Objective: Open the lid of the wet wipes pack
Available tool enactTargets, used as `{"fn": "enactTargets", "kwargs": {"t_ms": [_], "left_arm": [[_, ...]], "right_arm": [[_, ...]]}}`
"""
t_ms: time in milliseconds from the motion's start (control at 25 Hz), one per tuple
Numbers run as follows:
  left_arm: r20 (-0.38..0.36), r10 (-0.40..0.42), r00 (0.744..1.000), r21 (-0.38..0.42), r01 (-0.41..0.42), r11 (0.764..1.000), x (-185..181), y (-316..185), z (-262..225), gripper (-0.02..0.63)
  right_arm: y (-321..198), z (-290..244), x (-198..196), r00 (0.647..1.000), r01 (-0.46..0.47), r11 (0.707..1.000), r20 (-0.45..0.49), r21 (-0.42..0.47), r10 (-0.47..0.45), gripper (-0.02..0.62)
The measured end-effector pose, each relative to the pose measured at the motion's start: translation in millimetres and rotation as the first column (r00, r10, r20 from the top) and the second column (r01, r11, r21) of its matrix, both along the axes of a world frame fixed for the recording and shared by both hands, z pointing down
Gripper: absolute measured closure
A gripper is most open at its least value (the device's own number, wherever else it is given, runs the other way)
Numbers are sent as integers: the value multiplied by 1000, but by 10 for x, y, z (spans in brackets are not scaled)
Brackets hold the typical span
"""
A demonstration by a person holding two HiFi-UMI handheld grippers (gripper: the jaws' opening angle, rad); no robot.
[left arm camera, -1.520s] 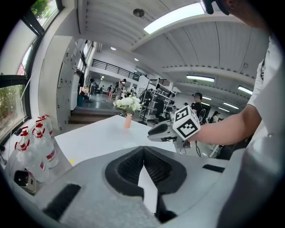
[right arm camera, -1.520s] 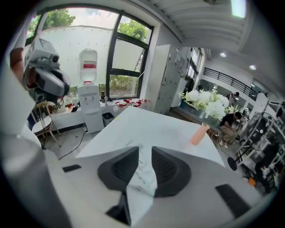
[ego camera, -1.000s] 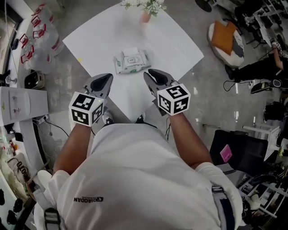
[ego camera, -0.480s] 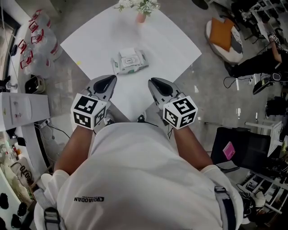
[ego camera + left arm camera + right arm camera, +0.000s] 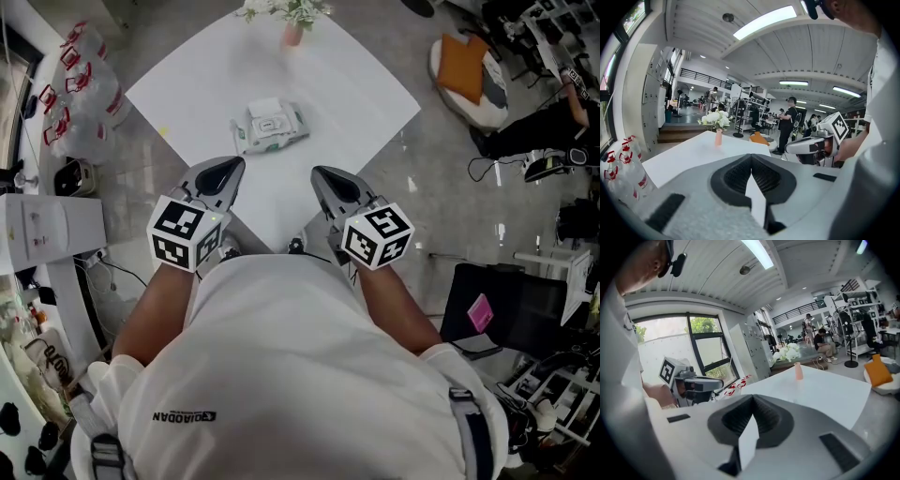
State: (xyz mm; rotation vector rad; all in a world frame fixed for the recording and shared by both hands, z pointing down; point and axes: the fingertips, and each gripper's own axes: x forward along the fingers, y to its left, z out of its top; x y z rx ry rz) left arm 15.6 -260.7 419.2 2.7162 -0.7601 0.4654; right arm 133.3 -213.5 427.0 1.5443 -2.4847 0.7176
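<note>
- Currently the person (image 5: 300, 375) holds both grippers close to the body, over the near corner of the white table (image 5: 347, 84). They are side by side, apart from each other, and both point toward the table's middle.
- On the left gripper (image 5: 230, 167), the jaws stand closed tip to tip in the left gripper view, with nothing between them.
- On the right gripper (image 5: 328, 175), the jaws have just been closing and now meet along their full seam. They hold nothing — the pads press only on each other.
- The wet wipes pack (image 5: 269, 127) lies flat near the middle of the table. It is ahead of both grippers and well apart from them, and neither gripper touches it.
- The lid (image 5: 269, 120) shows as a pale flap on the pack's top face. It appears to lie flat and shut, though it is too small in the head view to be certain.
- A pink vase (image 5: 292, 36) with white flowers (image 5: 281, 9) stands upright at the far corner of the table, well beyond the pack.
- Off the table, wrapped bottled water (image 5: 84, 84) sits on the floor to the left, and an orange cushion (image 5: 466, 70) lies on a seat to the right.
</note>
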Motion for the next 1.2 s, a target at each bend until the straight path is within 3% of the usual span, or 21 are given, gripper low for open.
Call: {"fn": "enactTargets", "kwargs": {"t_ms": [280, 1200], "left_arm": [[3, -12, 1000, -4, 12, 1000, -16, 15, 23, 597], [5, -28, 1000, -9, 28, 1000, -26, 18, 85, 597]], "right_arm": [[51, 116, 18, 999, 2, 1000, -41, -14, -3, 591], [11, 131, -48, 998, 37, 999, -52, -11, -37, 591]]}}
